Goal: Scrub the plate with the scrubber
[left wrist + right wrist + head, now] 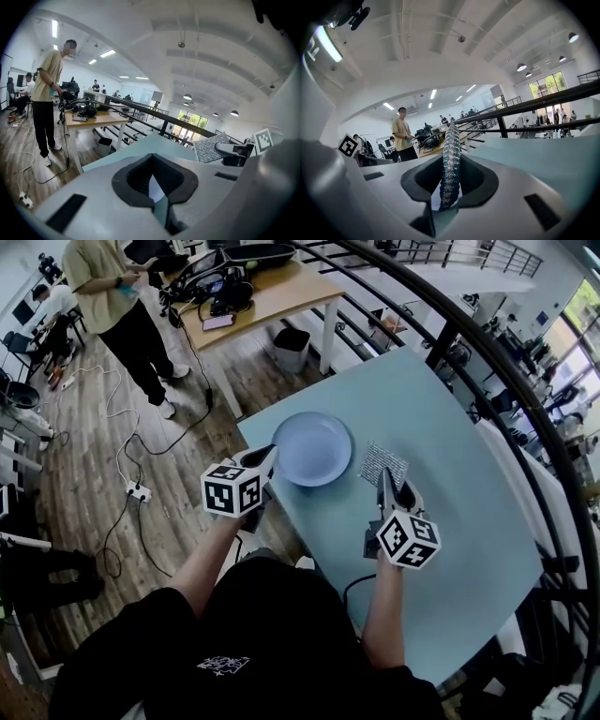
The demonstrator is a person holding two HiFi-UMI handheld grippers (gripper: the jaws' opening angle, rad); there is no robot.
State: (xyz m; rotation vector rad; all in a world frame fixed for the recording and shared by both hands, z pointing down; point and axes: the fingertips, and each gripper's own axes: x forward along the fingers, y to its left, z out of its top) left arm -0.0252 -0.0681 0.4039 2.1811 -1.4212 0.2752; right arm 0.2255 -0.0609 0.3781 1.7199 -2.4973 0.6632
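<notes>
Pale-blue plate (312, 448) sits upright and level on the teal table (450, 521), near the table's 10 o'clock corner in the head view. The left gripper (270, 456) meets the plate's rim at about 8 o'clock. In the left gripper view its jaws stand almost together, with a thin pale sliver of the rim pinched between them. The right gripper (385, 479) lies at 4 o'clock from the plate, well apart from the left one. Its jaws are clamped on the scrubber (384, 463), a square of silvery-grey mesh. In the right gripper view the mesh stands edge-on between the jaws and rises above them. The scrubber is at 3 o'clock from the plate, just beside the rim and not touching it. Whether its far edge rests on the table cannot be told. Off the table, at 12 o'clock, a wooden desk (272, 292) carries dark equipment and cables, with a grey bin (292, 348) beside its leg. At 11 o'clock a person (112, 296) stands on the plank floor. A white power strip (139, 491) lies on the floor at 9 o'clock. A dark railing (450, 334) curves past the table's far edge from 12 to 3 o'clock.
</notes>
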